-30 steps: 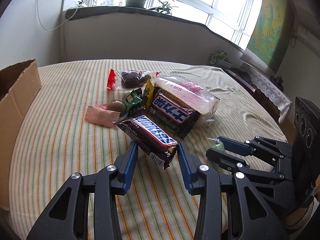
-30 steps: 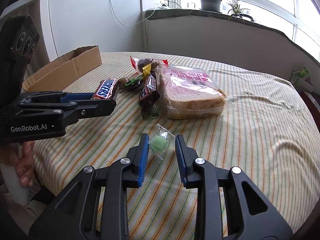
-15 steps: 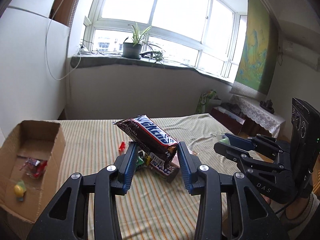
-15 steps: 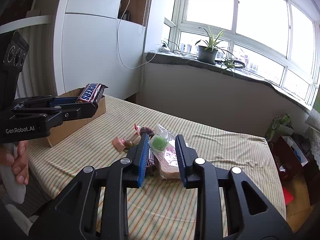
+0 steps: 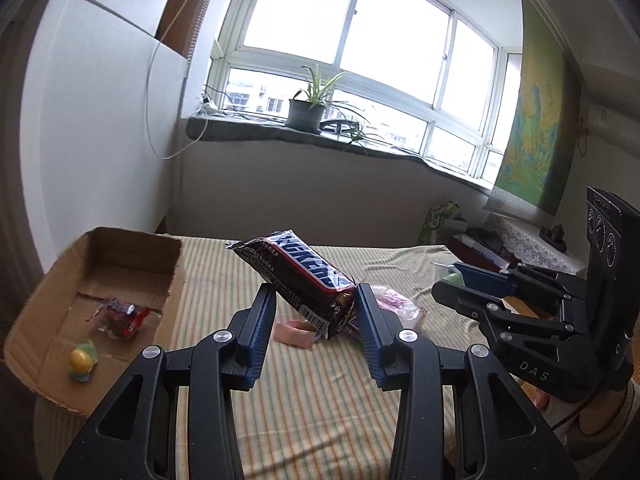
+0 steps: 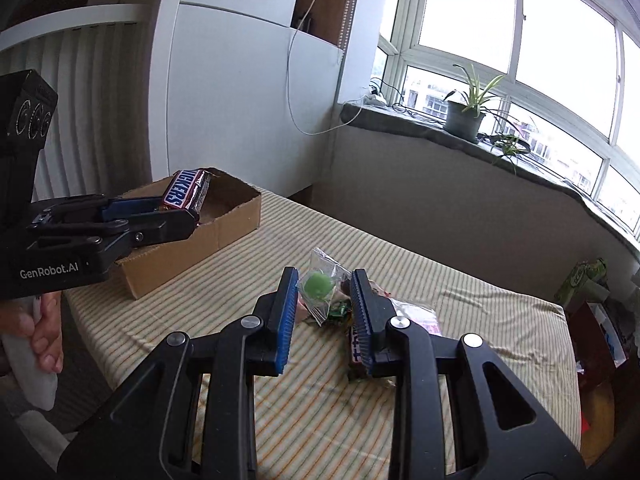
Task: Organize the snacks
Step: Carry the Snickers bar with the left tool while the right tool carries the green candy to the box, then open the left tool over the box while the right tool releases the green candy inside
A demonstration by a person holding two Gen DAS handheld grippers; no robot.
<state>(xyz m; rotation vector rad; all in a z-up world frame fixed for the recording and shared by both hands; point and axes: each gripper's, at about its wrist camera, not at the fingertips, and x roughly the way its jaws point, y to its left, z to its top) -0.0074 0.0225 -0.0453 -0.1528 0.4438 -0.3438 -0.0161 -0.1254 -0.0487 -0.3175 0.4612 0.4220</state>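
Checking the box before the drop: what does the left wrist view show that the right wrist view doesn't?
Only the left wrist view shows the cardboard box floor, with a red-wrapped snack and a yellow candy already inside. Only the right wrist view shows the person's hand on the left gripper's handle. Both show the Snickers bar held in the left gripper and the green candy packet in the right gripper.

"SNICKERS", partly cut off, on bar [image 5: 304,278] wrapper; fine print + barcode there unreadable. "GenRobot.AI" on left gripper [image 6: 176,216] body. "DAS" on right gripper [image 5: 460,284] body. Rest of pkg print too blurred.
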